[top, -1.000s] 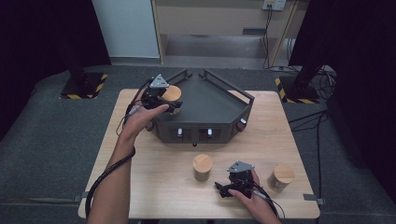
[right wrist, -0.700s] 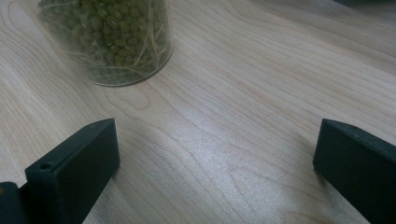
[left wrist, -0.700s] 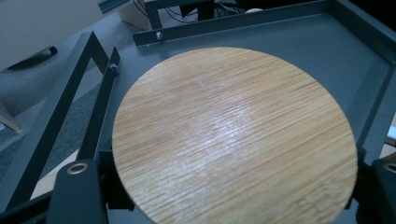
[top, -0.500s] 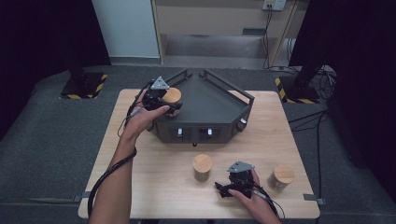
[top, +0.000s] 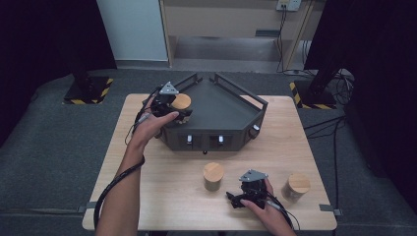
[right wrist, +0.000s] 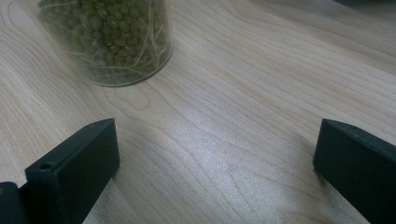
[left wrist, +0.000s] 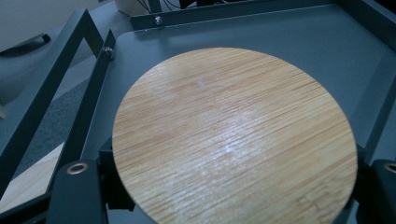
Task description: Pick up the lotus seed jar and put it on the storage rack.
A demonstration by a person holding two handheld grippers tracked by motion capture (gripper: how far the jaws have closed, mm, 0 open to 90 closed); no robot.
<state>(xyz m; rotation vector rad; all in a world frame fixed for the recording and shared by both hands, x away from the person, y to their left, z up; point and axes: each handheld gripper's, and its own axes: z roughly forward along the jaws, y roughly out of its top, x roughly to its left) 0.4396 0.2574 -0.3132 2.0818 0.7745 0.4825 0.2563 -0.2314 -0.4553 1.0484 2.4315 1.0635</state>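
Observation:
A jar with a round bamboo lid [top: 181, 102] is at the left corner of the dark metal tray [top: 221, 113], and my left gripper [top: 178, 112] is shut on its body. In the left gripper view the lid [left wrist: 233, 135] sits large between the two black jaws, with the tray floor [left wrist: 303, 37] behind it. My right gripper [top: 234, 199] rests low on the wooden table near the front edge, open, with bare wood between its fingers [right wrist: 74, 163]. A glass jar of green beans [right wrist: 116, 42] stands just ahead of it, the bamboo-lidded middle jar [top: 213, 176].
Another bamboo-lidded jar [top: 297, 186] stands at the right of my right hand. The tray has raised rails [left wrist: 42, 93] and fills the table's back middle. Bare tabletop [top: 162, 187] lies at the front left beside my left forearm.

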